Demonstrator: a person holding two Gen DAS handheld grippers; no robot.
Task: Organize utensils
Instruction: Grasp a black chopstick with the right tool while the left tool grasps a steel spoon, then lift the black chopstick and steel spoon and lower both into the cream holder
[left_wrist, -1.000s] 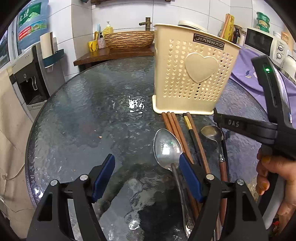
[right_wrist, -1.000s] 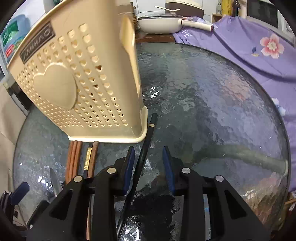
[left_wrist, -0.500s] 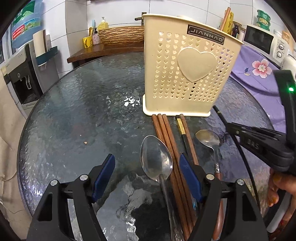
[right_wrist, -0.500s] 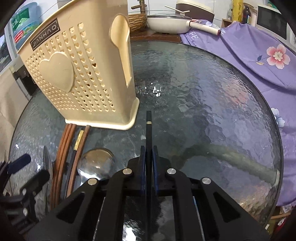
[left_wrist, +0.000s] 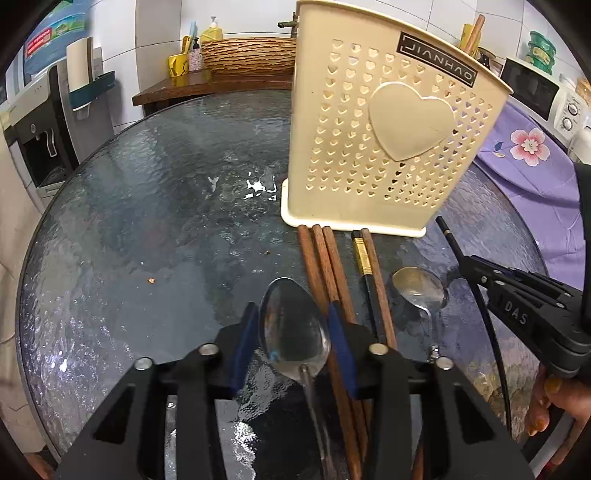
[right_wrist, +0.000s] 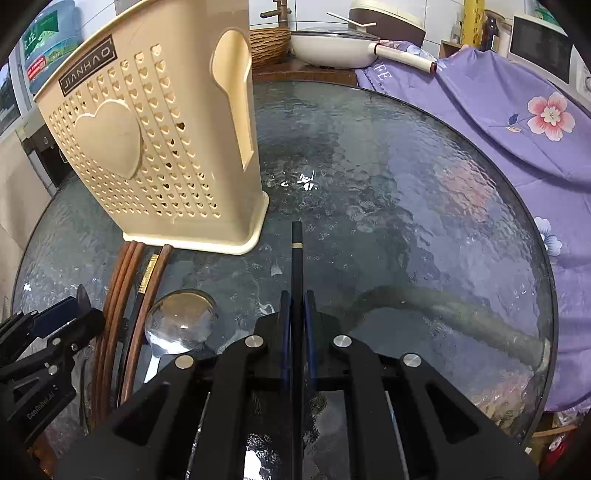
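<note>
Steel spoon (left_wrist: 293, 328) lies on the glass table (left_wrist: 147, 221), bowl between the blue pads of the left gripper (left_wrist: 293, 343); jaws have just been closing on it, and whether the pads press yet I cannot tell. Right gripper (right_wrist: 296, 332) is clamped on a black chopstick (right_wrist: 296, 258), tip pointing past the corner of the cream utensil holder (right_wrist: 159, 147). Brown chopsticks (left_wrist: 325, 266) and a second black chopstick (left_wrist: 365, 273) lie side by side, ends touching the holder's base. Smaller spoon (left_wrist: 419, 288) lies just beside them, between both grippers.
</note>
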